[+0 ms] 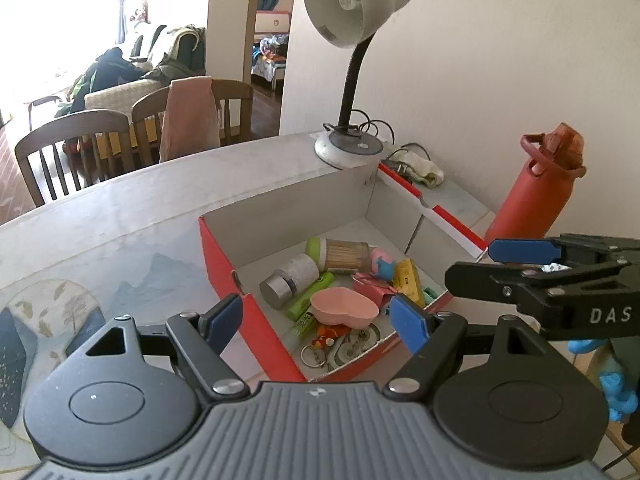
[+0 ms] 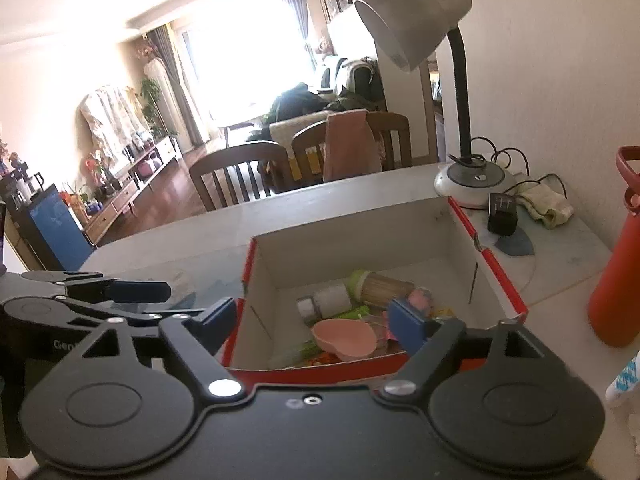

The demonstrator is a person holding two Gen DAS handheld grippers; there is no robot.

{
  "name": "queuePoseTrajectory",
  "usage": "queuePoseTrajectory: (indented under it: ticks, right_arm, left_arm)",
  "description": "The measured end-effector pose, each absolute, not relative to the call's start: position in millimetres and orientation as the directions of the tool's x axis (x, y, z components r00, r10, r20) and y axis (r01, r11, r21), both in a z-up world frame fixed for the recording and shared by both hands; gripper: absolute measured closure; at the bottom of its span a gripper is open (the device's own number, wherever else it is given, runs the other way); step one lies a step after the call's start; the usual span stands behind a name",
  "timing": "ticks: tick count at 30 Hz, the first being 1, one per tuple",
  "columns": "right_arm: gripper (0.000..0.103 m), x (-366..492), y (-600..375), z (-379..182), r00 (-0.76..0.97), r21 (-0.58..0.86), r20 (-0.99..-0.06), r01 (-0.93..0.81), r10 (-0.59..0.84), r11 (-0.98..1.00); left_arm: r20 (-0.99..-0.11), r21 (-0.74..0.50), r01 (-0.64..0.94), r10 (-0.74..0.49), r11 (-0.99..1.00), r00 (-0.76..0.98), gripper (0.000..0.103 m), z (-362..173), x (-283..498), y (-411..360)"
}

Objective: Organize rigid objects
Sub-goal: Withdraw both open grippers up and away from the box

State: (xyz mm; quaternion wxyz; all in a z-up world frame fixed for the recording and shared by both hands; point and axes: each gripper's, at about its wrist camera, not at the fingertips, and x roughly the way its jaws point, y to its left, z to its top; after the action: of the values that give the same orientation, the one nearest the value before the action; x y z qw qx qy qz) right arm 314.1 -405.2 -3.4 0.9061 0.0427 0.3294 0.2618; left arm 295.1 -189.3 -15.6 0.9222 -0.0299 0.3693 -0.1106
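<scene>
Left wrist view: left gripper (image 1: 316, 320) spread wide, blue pads apart, nothing between them, touching nothing. Just ahead and below, a red cardboard box (image 1: 224, 264) with white inner walls, open-topped, on the pale table (image 1: 120, 208). Inside, heaped at the near end: toothpick jar (image 1: 344, 254) lying on its side, white bottle with silver cap (image 1: 290, 280) beside it, pink heart-shaped dish (image 1: 344, 310) nearest the pads, green tube (image 1: 310, 294), yellow item (image 1: 408, 280), key rings (image 1: 320, 354). To the right, right gripper (image 1: 468, 262) seen side-on, likewise released. Beyond, desk lamp (image 1: 352, 80) and red water bottle (image 1: 536, 188) against the wall. Right wrist view: right gripper (image 2: 312, 320) parted wide and empty, hovering over the box's near edge (image 2: 304, 374), pink dish directly ahead between the pads' line of sight.
</scene>
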Motion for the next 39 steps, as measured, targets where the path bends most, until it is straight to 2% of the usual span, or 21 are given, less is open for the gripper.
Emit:
queuePoseTrajectory:
  ticks: [8,10,12,18,25,39]
  right_arm:
    - [0.008,289,-404,0,0.680,0.227,-0.538,-0.452,0.498,0.862]
    - [0.006,285,-406,1,0.686,0.230,-0.531,-0.448,0.497,0.864]
    - [0.003,282,-408,1,0.696,0.230,-0.523,-0.441,0.492,0.868]
    - [0.000,269,-411,4,0.723,0.217,-0.494,-0.435,0.483,0.874]
    - [0.000,261,-414,1,0.730,0.207,-0.501,-0.421,0.465,0.883]
    - [0.000,255,-415,-4,0.726,0.216,-0.518,-0.400,0.452,0.890]
  left_arm:
    - [-0.658,-0.157,0.169,-0.231,0.973,0.717,0.014,-11,273,-179]
    - [-0.654,-0.164,0.164,-0.232,0.973,0.720,0.005,-11,270,-177]
    - [-0.649,-0.169,0.160,-0.232,0.972,0.725,0.001,-11,268,-175]
    - [-0.637,-0.174,0.161,-0.236,0.971,0.734,0.001,-11,259,-173]
    - [-0.613,-0.192,0.177,-0.259,0.965,0.746,0.001,-8,251,-177]
    - [-0.643,-0.165,0.190,-0.251,0.968,0.723,0.001,-16,252,-185]
